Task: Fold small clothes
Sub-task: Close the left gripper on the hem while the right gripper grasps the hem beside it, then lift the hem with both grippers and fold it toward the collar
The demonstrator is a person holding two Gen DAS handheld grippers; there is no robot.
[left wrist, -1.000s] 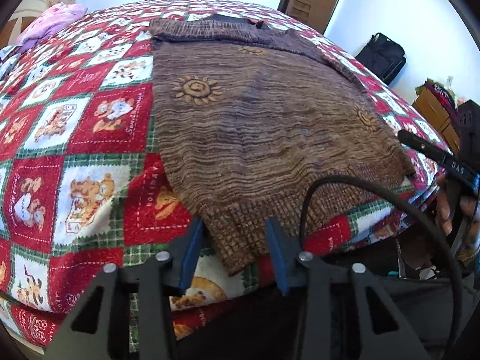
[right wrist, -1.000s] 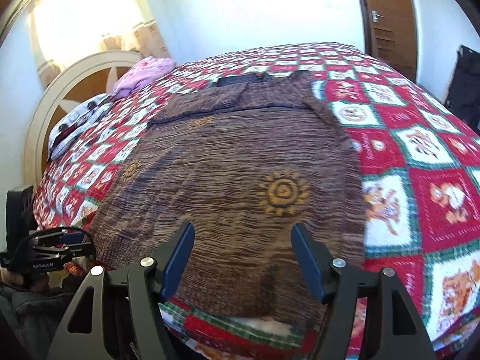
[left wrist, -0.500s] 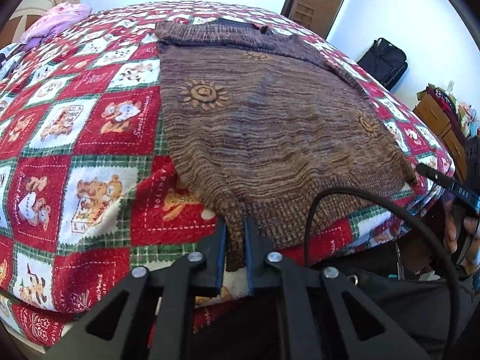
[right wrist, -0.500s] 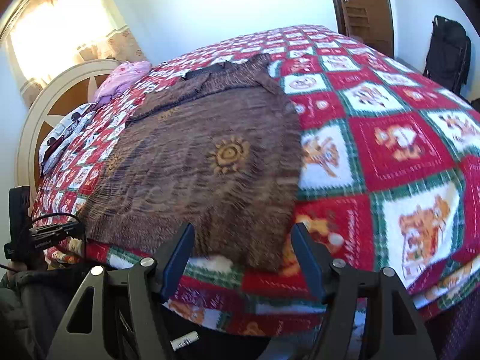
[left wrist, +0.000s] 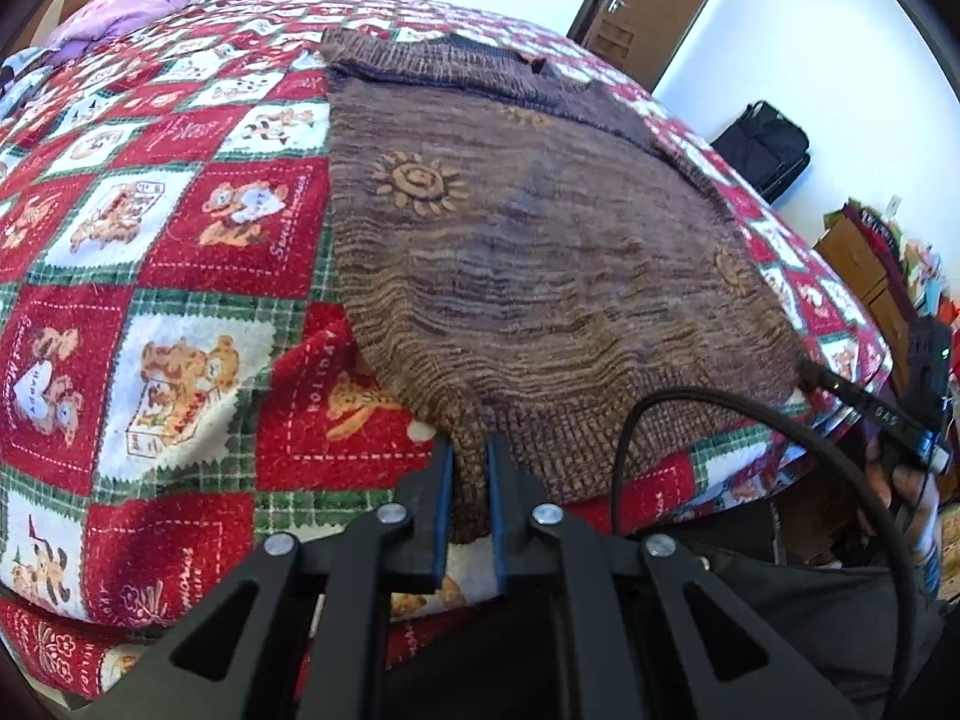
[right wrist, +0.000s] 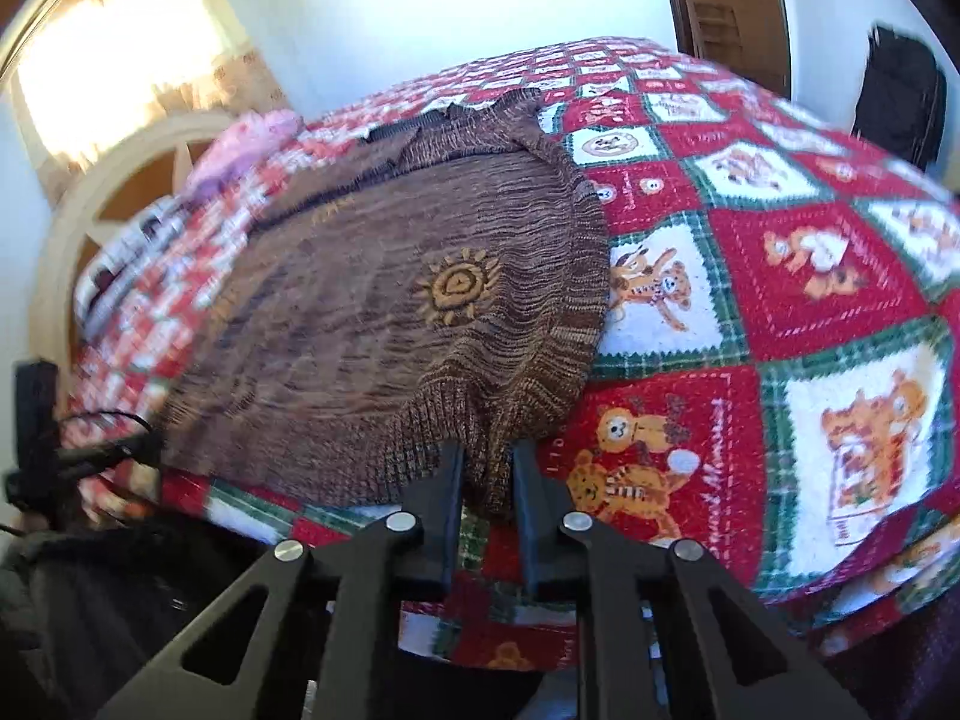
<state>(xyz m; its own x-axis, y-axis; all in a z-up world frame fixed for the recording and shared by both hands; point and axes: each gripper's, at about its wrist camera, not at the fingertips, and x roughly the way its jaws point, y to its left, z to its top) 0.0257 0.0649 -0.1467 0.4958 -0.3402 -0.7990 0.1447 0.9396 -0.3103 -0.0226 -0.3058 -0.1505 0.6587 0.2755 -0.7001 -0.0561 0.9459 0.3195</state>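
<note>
A brown knitted sweater lies spread flat on the bed, its ribbed hem at the near edge of the bed and its neck toward the far side. It rests on a red, white and green patchwork blanket printed with bears.

The left gripper is clamped on the sweater's near-left hem corner: the knit stands pinched between the blue pads, which have just been closing on it, and a short tongue of hem hangs below them over the bed's edge.

The right gripper holds the near-right hem corner in the same way; its jaws have just been closing too, and the ribbed cloth is bunched between them with a fold drooping past the edge.

From the left wrist view, a black cable arcs across the lower right, and a hand holding the right gripper's body shows at the right edge. A pink garment sits at the bed's far-left corner.
</note>
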